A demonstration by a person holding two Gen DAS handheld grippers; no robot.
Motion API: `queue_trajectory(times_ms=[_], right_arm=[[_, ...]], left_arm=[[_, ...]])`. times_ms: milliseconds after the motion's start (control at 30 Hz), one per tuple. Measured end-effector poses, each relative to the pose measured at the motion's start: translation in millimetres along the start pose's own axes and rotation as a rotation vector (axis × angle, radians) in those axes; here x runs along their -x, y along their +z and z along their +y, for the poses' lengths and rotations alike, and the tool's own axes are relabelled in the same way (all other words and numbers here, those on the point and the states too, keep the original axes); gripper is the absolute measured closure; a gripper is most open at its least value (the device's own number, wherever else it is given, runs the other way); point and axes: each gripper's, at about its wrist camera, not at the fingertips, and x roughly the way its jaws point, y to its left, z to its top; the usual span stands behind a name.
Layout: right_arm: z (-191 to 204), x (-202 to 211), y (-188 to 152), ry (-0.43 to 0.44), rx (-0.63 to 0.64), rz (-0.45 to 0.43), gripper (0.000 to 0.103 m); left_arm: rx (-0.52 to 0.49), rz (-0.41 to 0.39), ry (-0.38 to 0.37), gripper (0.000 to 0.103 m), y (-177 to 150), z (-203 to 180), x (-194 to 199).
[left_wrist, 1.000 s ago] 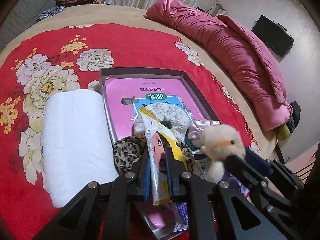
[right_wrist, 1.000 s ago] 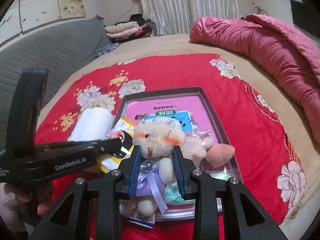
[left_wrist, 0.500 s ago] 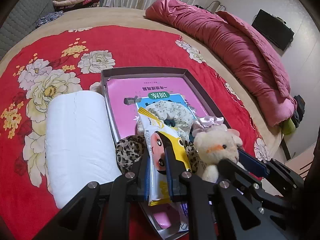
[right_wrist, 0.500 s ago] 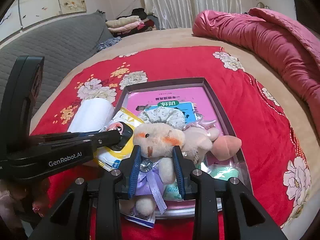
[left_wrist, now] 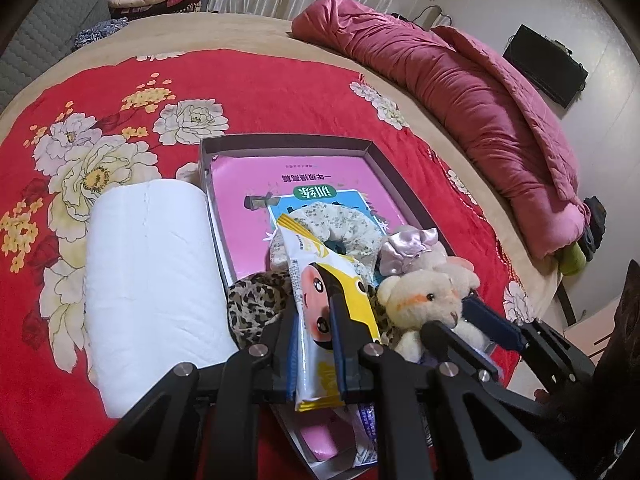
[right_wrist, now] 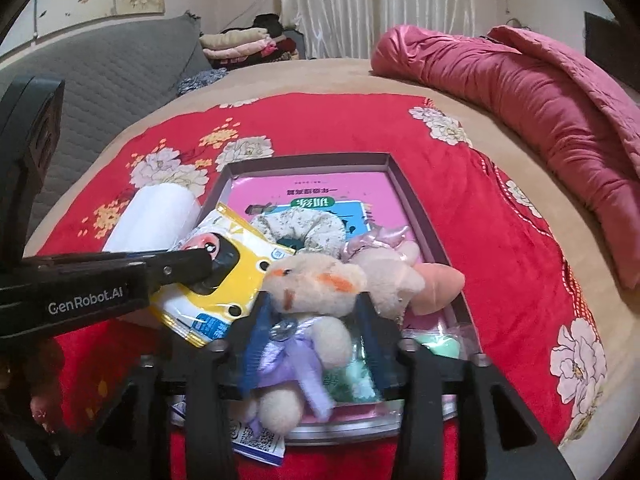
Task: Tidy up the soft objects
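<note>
My left gripper (left_wrist: 314, 316) is shut on a yellow-and-white cartoon tissue packet (left_wrist: 324, 280), held over the near end of a grey box tray (left_wrist: 288, 144). It also shows in the right wrist view (right_wrist: 224, 280). My right gripper (right_wrist: 312, 312) is shut on a cream teddy bear with a purple bow (right_wrist: 312, 280), which shows in the left wrist view (left_wrist: 424, 304). In the tray lie a floral scrunchie (right_wrist: 296, 224), a second pale plush with a satin bow (right_wrist: 384, 264), a leopard-print scrunchie (left_wrist: 256, 304) and a pink booklet (left_wrist: 304, 176).
A white paper roll (left_wrist: 152, 276) lies left of the tray on the red floral bedspread (left_wrist: 80, 160). A rolled pink quilt (left_wrist: 480, 96) lies along the right. A pink plush piece (right_wrist: 436, 280) and a green packet (right_wrist: 436, 348) sit at the tray's near right.
Both grippers have moved a little forward over the tray with their loads. The teddy bear has tilted to the left in the right gripper.
</note>
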Motion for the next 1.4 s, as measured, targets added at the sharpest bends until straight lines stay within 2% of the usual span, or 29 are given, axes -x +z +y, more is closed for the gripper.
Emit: queue_trajectory(times_ms=[133,267,433,600,733,933,1133,1233,1400], right_arm=[[-6,6,2,0.018,-0.032,-0.028,0.038],[-8,16,6,0.002,-0.039,-0.077,0.036],[-9,20,10,-0.002,-0.043,-0.091,0.033],[-7,21,11,-0.016,-0.032,-0.095,0.030],[-9,30,14,-0.043,-0.048,-0.131,0.029],[-6,43,16,-0.055,-0.042,-0.171,0.027],[-4,59,17,-0.113,-0.057,-0.221,0.027],[-3,75,18,-0.166,-0.081,-0.261,0.027],[9,102,17,-0.165,-0.097,-0.315,0.026]], left_arm=[[-0.003,-0.006,0.011,0.086,0,-2,0],[-0.009,-0.013,0.019,0.080,-1,-4,1],[-0.011,-0.021,0.022,0.059,-1,-5,3],[-0.015,-0.031,0.022,0.056,2,-6,9],[-0.012,-0.045,0.015,0.044,1,-6,19],[-0.012,-0.082,0.028,0.036,-2,-4,43],[0.003,-0.124,0.060,0.035,-2,7,65],[0.000,-0.171,0.103,0.035,-4,12,81],[0.005,-0.242,0.112,0.035,-7,17,109]])
